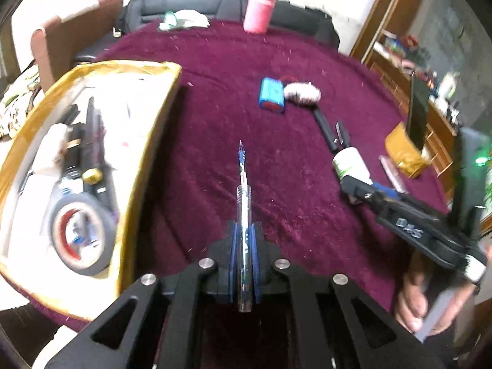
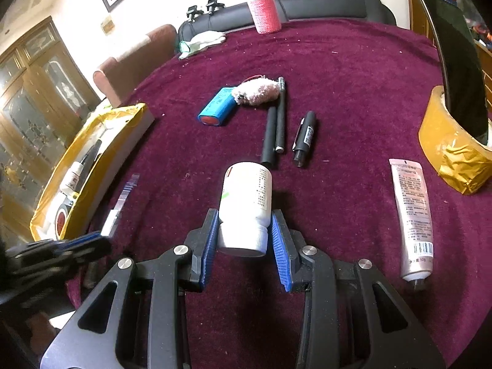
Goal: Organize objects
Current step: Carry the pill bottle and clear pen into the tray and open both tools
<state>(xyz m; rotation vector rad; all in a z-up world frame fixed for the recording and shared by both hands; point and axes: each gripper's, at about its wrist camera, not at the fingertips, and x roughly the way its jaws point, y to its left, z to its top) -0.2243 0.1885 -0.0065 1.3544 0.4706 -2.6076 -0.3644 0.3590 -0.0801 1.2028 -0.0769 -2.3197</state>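
Left wrist: box [image 1: 144,141] holds tape roll [image 1: 81,233], pens [image 1: 90,135].

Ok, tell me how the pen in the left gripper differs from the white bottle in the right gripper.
The pen is thin and clear-barrelled; the white bottle is fat and opaque.
The left gripper is shut nearly flat on the pen; the right gripper stands much wider, shut on the bottle near its cap.
The bottle carries printed text; none is legible on the pen.
Both point away from their cameras, above the maroon cloth.
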